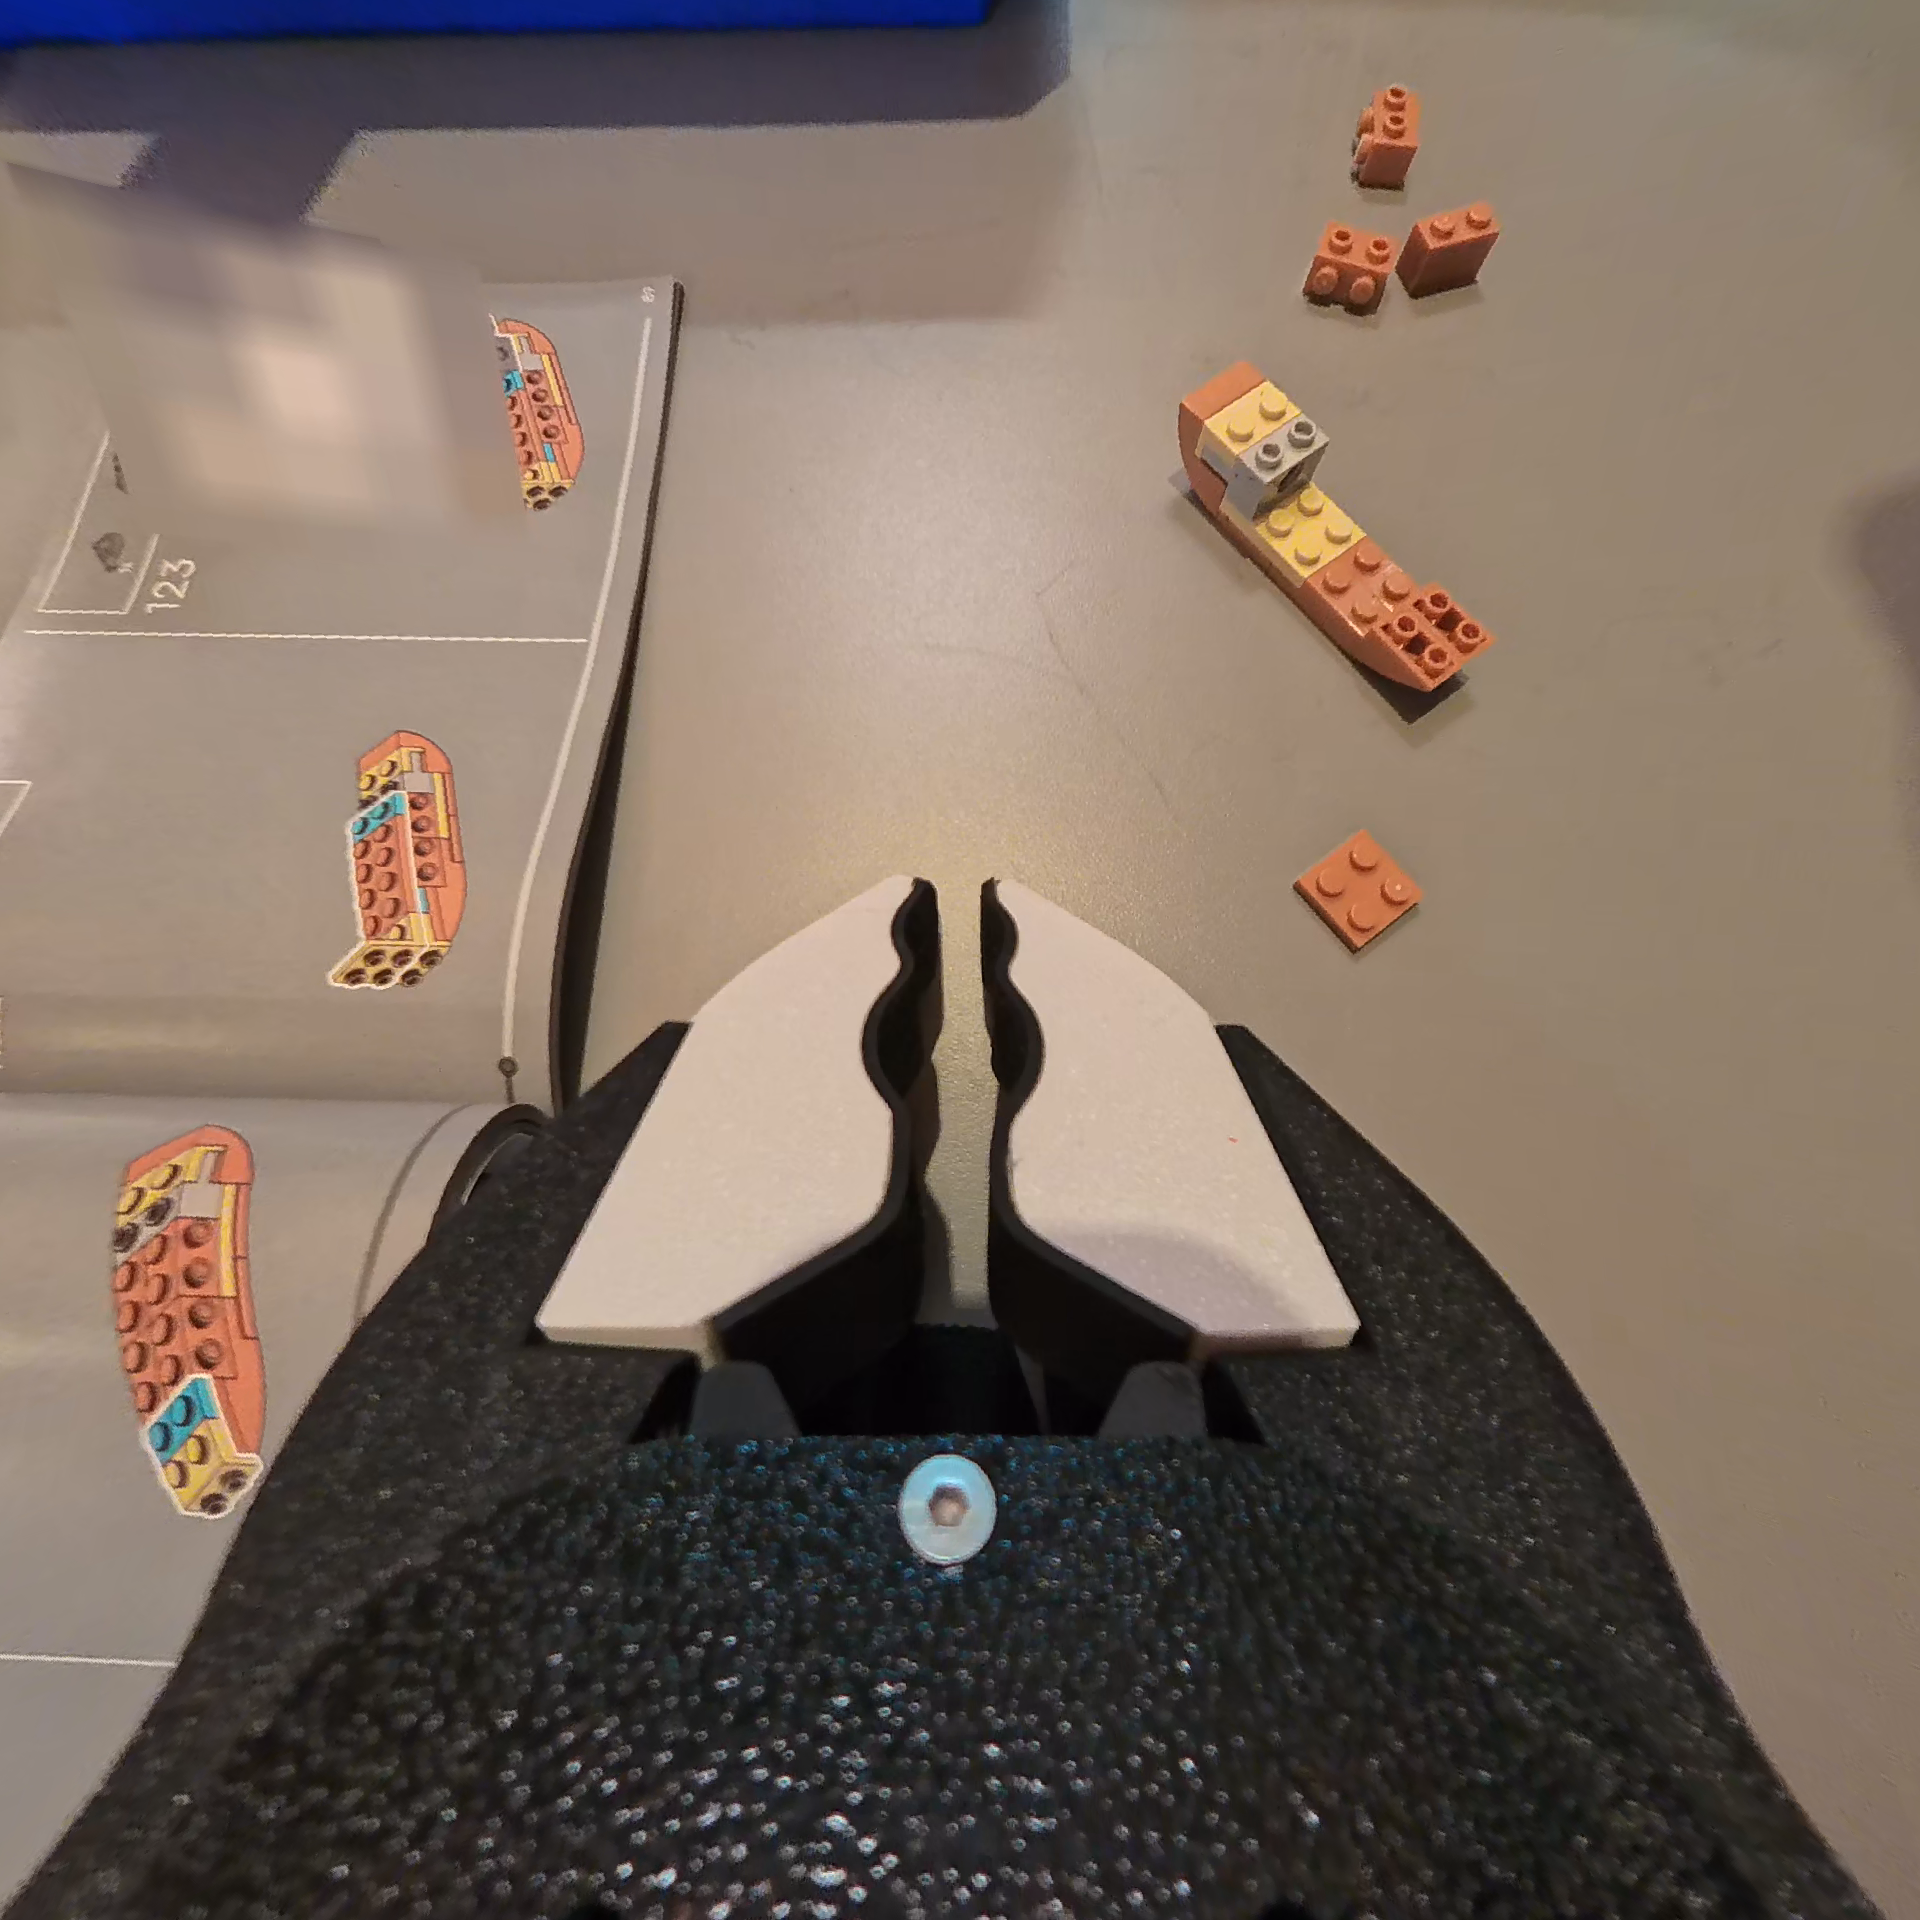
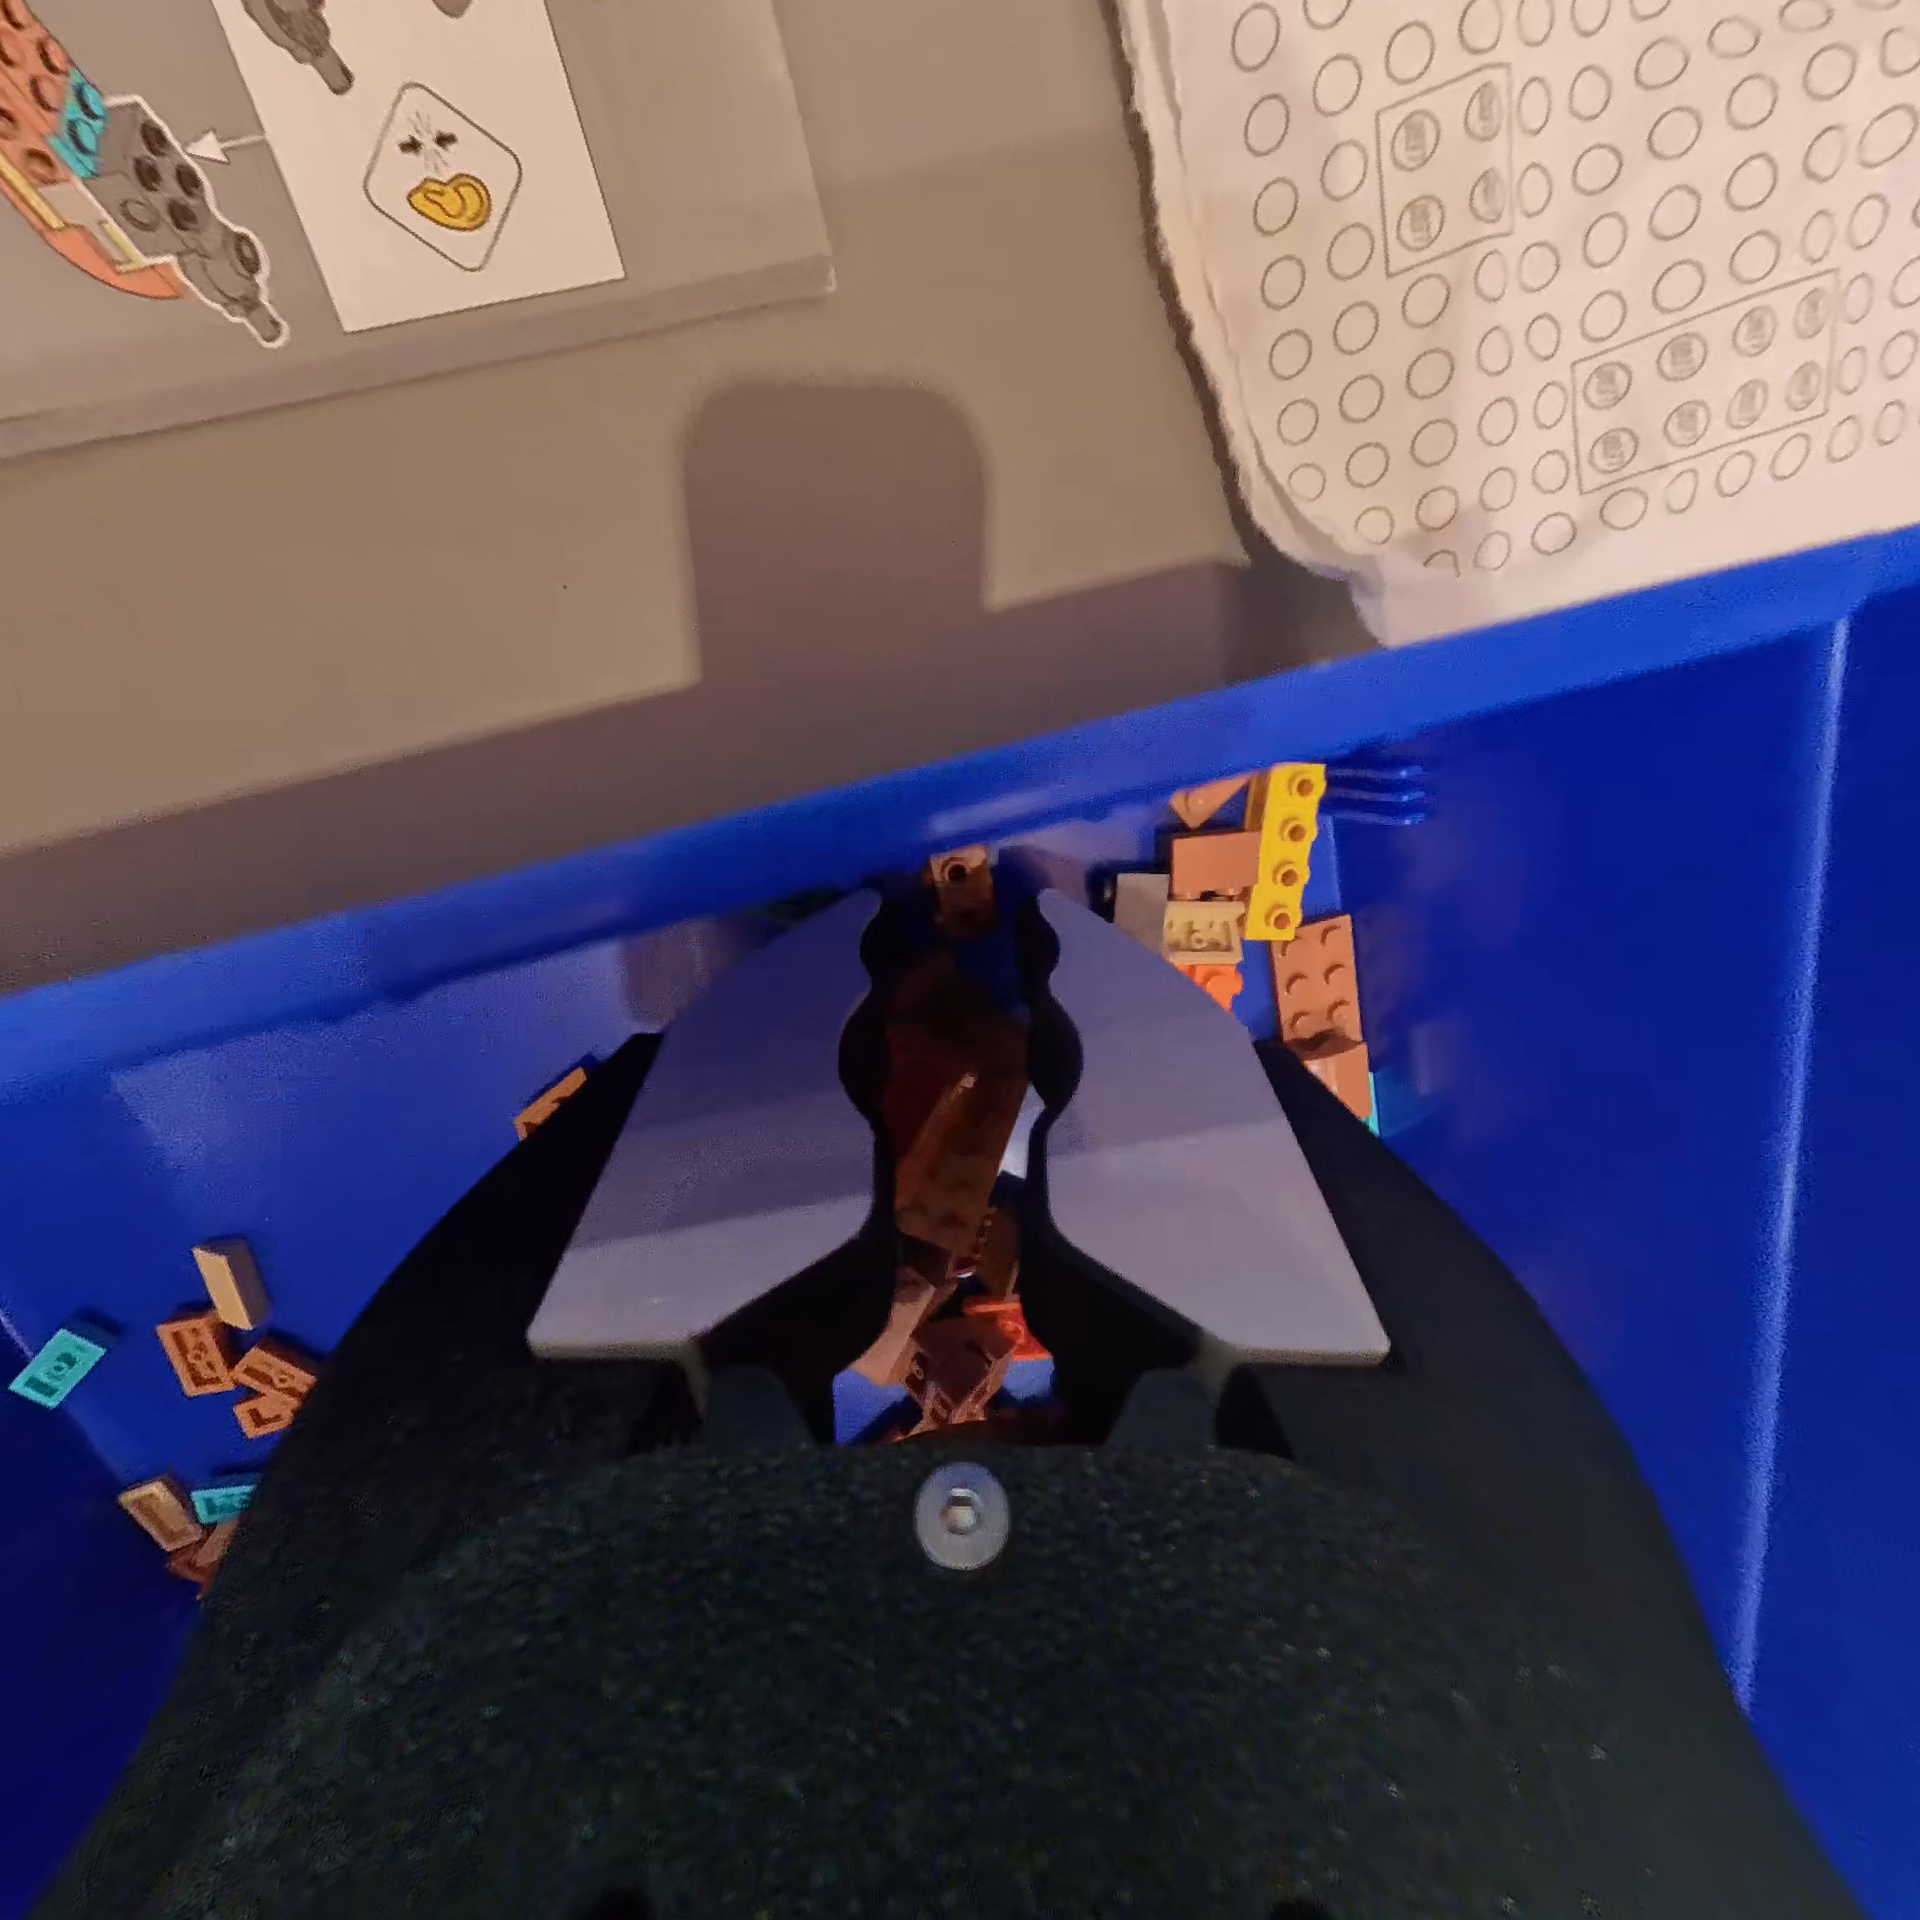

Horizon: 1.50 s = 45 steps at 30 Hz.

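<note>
My left gripper hovers over the grey table, its jaws a narrow slit apart with nothing between them. A flat brown 2x2 plate lies to its right. Farther off lies a partly built brown, yellow and grey brick model. My right gripper reaches down into a blue bin over a pile of dark brown bricks. A small brown brick stands between its fingertips, with blue showing beside it, so the pads do not press on it.
An open instruction booklet lies left of the left gripper and also shows in the right wrist view. Three small brown bricks lie at the far right. A white printed paper bag lies behind the bin. Loose yellow, brown and teal bricks lie in the bin. My right fingertips sit around 30 cm from my left ones. The right gripper is farther from the flat brown 2x2 plate, some 35 cm, than the left, some 6 cm.
</note>
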Each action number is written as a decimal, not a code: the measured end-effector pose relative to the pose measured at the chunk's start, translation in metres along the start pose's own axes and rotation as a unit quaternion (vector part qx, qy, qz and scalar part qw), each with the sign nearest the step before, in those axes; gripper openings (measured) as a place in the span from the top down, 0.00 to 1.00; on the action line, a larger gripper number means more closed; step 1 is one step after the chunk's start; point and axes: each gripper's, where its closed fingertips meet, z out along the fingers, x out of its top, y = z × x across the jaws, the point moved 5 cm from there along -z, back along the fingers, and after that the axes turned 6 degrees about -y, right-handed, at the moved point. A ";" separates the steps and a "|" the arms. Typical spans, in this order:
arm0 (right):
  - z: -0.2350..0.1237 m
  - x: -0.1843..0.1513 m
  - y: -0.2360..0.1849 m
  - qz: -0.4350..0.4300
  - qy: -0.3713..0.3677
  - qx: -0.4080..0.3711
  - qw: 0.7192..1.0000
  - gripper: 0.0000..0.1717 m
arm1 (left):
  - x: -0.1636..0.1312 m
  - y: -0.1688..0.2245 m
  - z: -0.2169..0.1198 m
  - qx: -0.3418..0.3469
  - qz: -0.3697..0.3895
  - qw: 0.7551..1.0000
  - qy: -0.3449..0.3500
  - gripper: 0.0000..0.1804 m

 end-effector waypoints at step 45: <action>-0.075 0.114 -0.279 0.385 0.489 0.294 0.726 0.93 | 0.066 0.067 -0.031 0.135 0.224 0.917 0.301 0.80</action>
